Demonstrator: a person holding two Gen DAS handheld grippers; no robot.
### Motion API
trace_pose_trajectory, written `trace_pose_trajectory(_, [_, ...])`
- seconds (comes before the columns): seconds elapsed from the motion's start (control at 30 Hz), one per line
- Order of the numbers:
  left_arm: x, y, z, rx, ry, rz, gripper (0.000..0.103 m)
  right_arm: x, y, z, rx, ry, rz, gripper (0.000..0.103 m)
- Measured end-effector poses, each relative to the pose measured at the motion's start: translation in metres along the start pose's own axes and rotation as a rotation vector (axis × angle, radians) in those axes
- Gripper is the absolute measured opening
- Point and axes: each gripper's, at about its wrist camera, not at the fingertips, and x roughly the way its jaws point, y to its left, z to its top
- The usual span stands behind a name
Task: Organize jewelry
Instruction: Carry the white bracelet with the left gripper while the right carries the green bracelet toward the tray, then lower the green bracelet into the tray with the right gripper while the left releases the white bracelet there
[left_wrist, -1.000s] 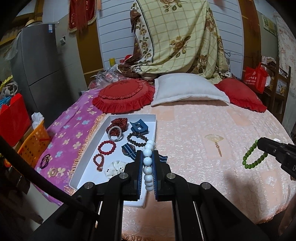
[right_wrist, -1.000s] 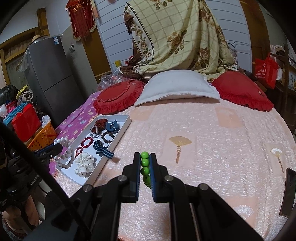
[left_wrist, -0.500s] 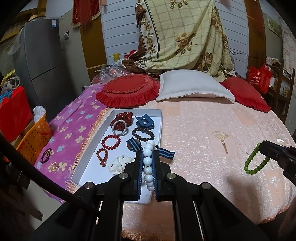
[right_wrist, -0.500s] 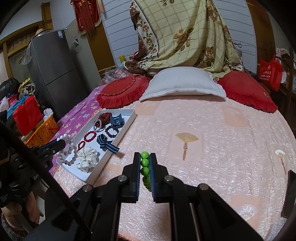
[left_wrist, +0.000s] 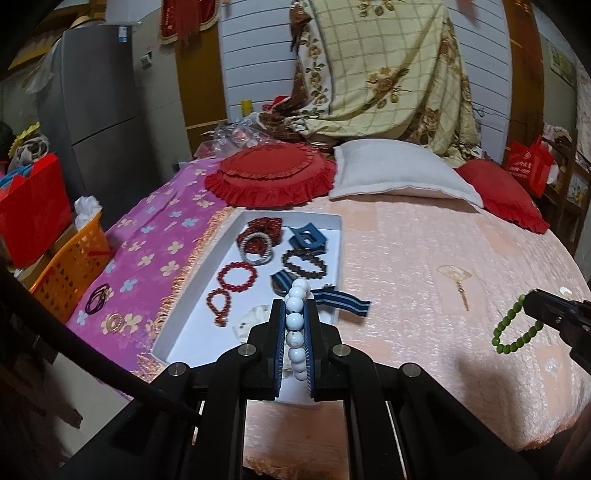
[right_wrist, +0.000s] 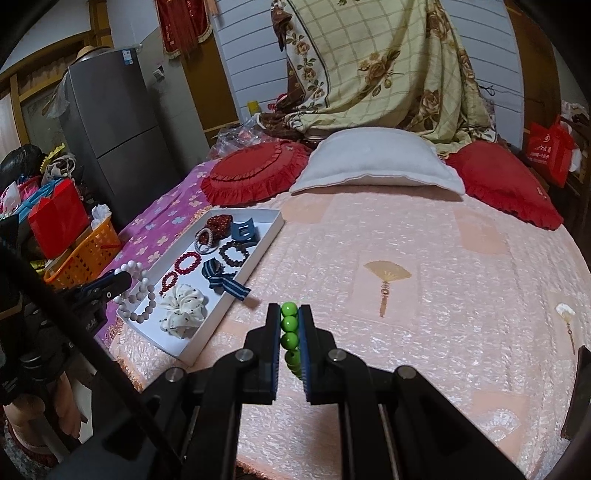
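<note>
My left gripper (left_wrist: 295, 310) is shut on a white bead bracelet (left_wrist: 296, 325) and holds it above the near end of a white tray (left_wrist: 332, 221). In the right wrist view the same bracelet (right_wrist: 138, 295) hangs from the left gripper (right_wrist: 123, 278) over the tray (right_wrist: 275, 225). My right gripper (right_wrist: 289, 314) is shut on a green bead bracelet (right_wrist: 289, 328) above the pink bedspread, right of the tray. The green bracelet (left_wrist: 511, 328) also shows hanging at the right edge of the left wrist view. The tray holds red and brown bracelets, a blue claw clip (left_wrist: 306, 238), a striped ribbon (left_wrist: 343, 301) and a white scrunchie (right_wrist: 183, 304).
A red round cushion (left_wrist: 271, 179), a white pillow (left_wrist: 399, 173) and a second red cushion (left_wrist: 498, 192) lie at the head of the bed. An orange basket (left_wrist: 74, 266) and a grey fridge (left_wrist: 96, 122) stand to the left. Hair ties (left_wrist: 98, 299) lie on the purple cloth.
Both grippers have risen a little and drifted left, still holding their bracelets. The tray now sits more central in the left wrist view.
</note>
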Motion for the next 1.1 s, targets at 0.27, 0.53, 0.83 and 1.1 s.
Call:
trace_pose_trajectory(0.27, [0.008,0.044,-0.001,-0.08,0.013,0.049,0.013,0.011,0.027,0.007,-0.055,0.022,0.032,0.009])
trace_pose_trajectory(0.53, [0.01,0.094,0.004,-0.174,0.022,0.015,0.013,0.022,0.056,0.021,-0.107,0.054,0.089,0.009])
trace_pose_trajectory(0.83, [0.024,0.145,0.0,-0.276,0.05,-0.056,0.013,0.048,0.095,0.047,-0.18,0.085,0.177,0.009])
trace_pose_trajectory(1.1, [0.051,0.155,0.002,-0.316,0.085,-0.163,0.013,0.084,0.127,0.06,-0.24,0.111,0.215,0.009])
